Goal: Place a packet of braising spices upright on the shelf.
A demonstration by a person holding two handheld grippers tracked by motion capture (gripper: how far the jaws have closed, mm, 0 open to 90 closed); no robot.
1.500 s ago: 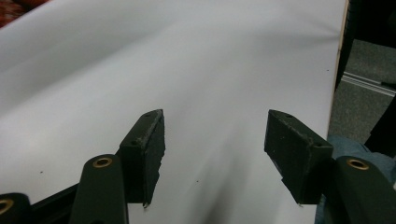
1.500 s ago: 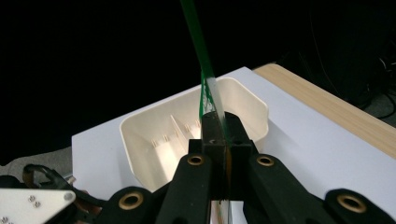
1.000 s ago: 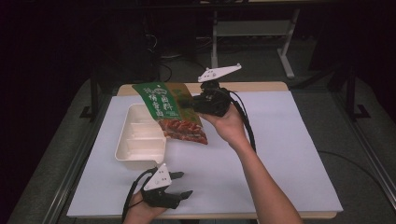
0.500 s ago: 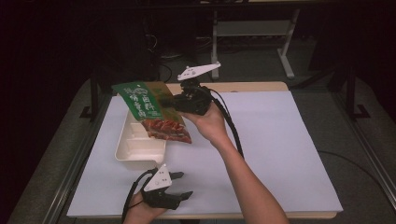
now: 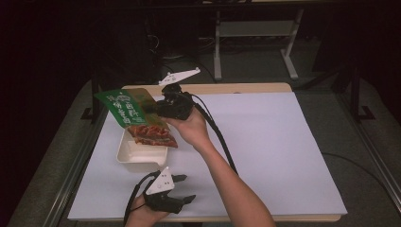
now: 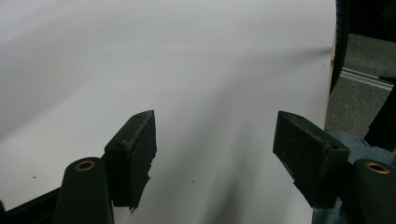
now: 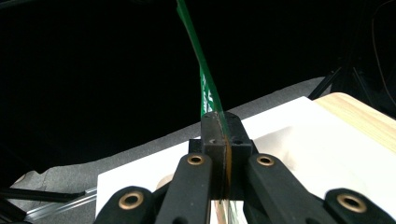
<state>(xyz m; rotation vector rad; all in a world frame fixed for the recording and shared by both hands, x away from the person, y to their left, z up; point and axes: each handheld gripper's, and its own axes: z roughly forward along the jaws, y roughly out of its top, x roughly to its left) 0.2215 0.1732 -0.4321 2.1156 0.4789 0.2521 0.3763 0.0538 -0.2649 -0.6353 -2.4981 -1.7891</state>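
Hanging above the white tray (image 5: 142,153), the green snack bag (image 5: 135,113) is clamped by the right gripper (image 5: 158,108) — jaws closed on its edge; the left gripper (image 5: 185,188) is held wide open, empty, over the table (image 5: 283,142).

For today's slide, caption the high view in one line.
Right gripper holds a snack bag above a white tray; left gripper rests open.

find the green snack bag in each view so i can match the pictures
High view: the green snack bag hangs left of centre, over the white tray, clamped by the right tool.
Left gripper view: the white table cover lies beyond the open left tool; the bag is outside this picture.
Right gripper view: the bag is a thin green edge rising from the shut jaws.
Shared landmark: the white table cover.
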